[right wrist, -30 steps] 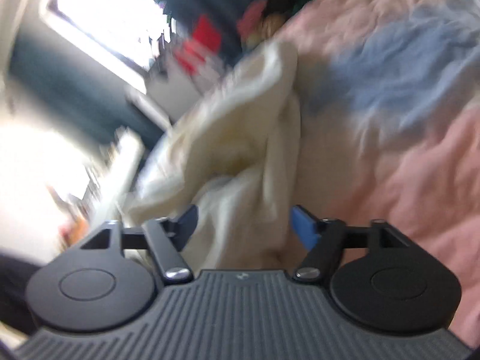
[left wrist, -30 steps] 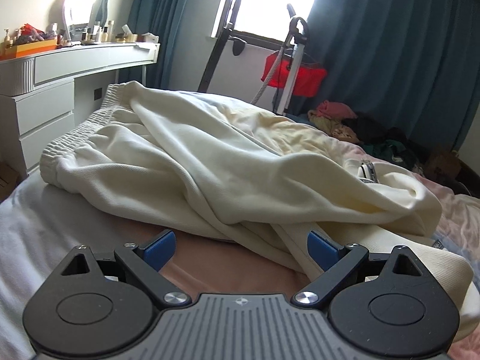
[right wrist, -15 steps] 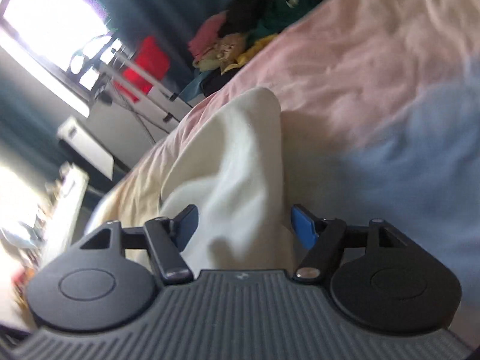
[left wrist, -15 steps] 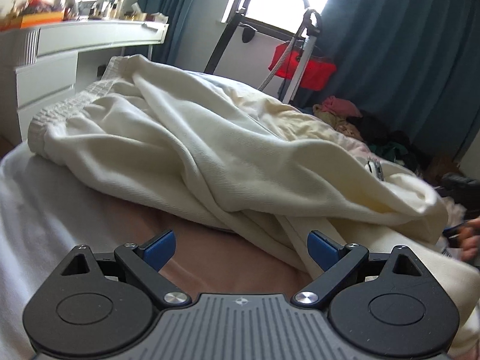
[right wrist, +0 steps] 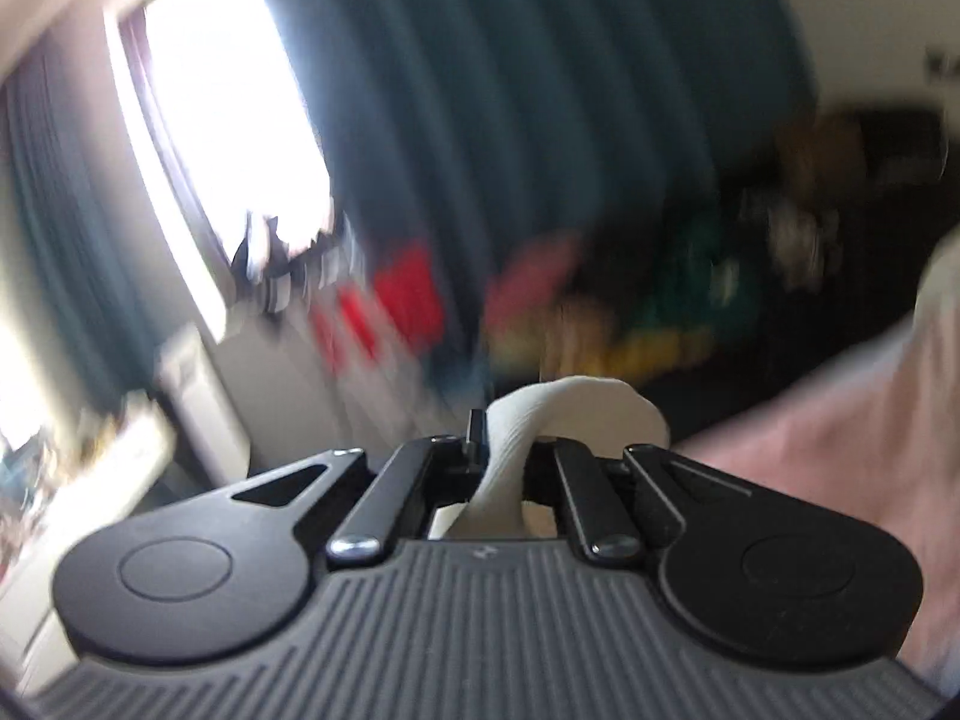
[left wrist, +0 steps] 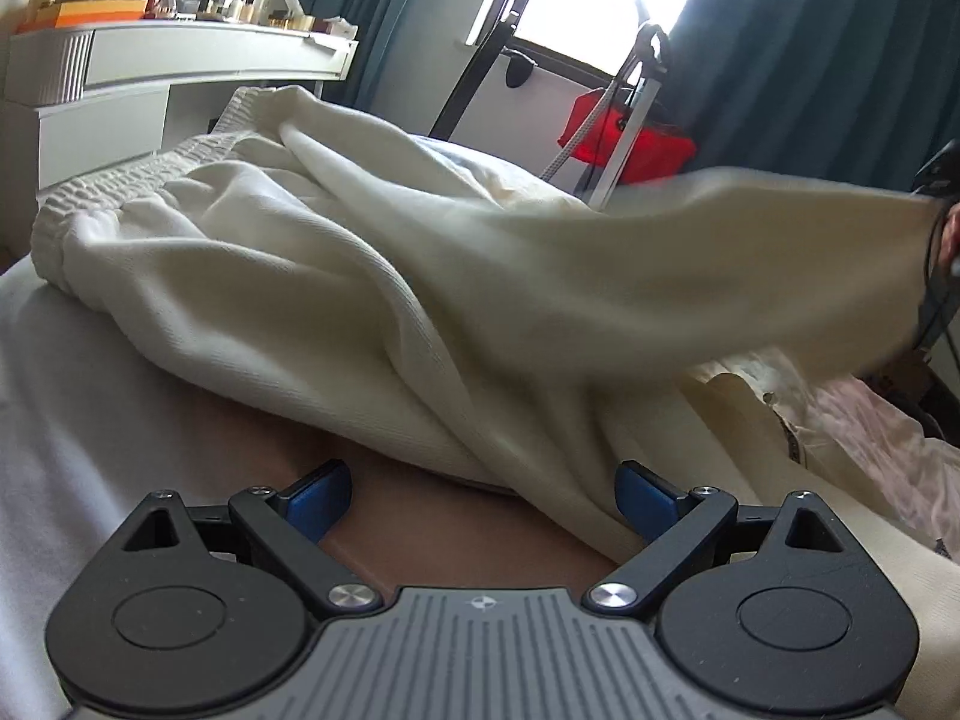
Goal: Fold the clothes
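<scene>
Item: cream trousers (left wrist: 336,276), heaped mid-frame on bed (left wrist: 90,420). My right gripper (right wrist: 504,456) clamped on a trouser leg, raised. Left gripper (left wrist: 483,495) spread, empty. I'd lift smoothly, keeping cloth taut.

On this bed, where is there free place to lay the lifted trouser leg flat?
Bare sheet lies left of the left claw, before the cream trousers. More bare sheet shows right of the right claw. The middle is crowded with bunched fabric.
</scene>
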`<state>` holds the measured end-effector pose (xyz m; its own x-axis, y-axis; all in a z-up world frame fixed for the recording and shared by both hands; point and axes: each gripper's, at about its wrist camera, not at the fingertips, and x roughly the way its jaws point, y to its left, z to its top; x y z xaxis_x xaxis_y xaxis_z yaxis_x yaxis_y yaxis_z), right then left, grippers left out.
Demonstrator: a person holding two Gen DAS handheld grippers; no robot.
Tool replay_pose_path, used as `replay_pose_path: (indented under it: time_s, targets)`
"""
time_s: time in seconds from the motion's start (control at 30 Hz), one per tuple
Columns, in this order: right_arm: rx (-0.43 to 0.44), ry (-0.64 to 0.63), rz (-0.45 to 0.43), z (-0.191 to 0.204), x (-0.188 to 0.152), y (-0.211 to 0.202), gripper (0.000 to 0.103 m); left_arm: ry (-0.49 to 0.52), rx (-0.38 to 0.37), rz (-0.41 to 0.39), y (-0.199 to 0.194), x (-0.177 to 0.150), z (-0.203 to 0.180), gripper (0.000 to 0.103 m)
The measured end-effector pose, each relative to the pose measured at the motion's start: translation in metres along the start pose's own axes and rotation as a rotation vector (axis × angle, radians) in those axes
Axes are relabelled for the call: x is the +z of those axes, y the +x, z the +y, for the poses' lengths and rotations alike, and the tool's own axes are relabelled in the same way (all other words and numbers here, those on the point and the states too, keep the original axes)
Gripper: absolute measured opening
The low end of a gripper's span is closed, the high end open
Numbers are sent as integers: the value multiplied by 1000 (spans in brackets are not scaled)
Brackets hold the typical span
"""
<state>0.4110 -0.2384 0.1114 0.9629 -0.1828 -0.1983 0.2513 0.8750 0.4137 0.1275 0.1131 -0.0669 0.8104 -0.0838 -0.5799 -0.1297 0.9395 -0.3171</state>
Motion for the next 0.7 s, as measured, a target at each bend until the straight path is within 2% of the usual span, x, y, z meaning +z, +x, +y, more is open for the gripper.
replay_pose_path:
  time_s: [0.13,0.17,0.2,0.23,0.27,0.33,0.5,0.6,0.7]
  targets:
    - [-111,9,16,-27,-2,12,15,-19,-6,22,5,1,3,96]
    - [-127,13,45,-38,-7,16,28,-14,-4,19,5,1,3,96]
    - [-136,16,86,-52,-16,18,53,-9,-1,19,5,0,2,96]
    - [-149,23,127,-66,-27,15,65,-3,3,19,6,0,1,96]
    - [-164,33,166,-80,-39,12,84,2,6,19,6,-1,0,96]
    - [-179,62,249,-110,-62,1,84,10,12,18,6,-2,-1,96]
    - [-105,205,456,-171,-127,-52,86,-3,15,18,5,0,0,96]
    - [-20,276,570,-177,-162,-82,85,-16,15,15,2,0,1,96]
    - [44,321,602,-168,-185,-101,86,-35,14,16,-1,-2,3,96]
